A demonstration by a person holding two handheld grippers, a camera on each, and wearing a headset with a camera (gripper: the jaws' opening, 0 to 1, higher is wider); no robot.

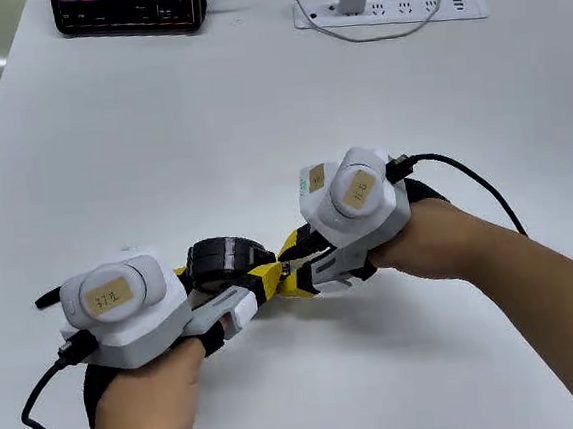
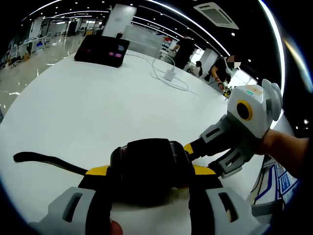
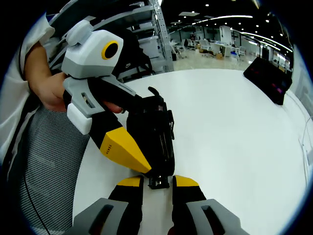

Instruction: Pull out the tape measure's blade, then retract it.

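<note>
Black round plastic tape measure (image 1: 228,257) sits near the white worktop's (image 1: 159,135) 6 o'clock edge, its case clamped by the left claw (image 2: 150,172) as an anchor, while the right claw (image 3: 157,182), narrowed onto the blade tip (image 3: 158,185) at the case's 3 o'clock side, appears positioned to draw it out.

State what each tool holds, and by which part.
Left tool clamps the tape measure across its black body; right tool pinches the blade tip at the body's mouth.

Tablet (image 1: 128,9), pwr strip (image 1: 399,9) behind tape measure (image 1: 226,260)
</note>
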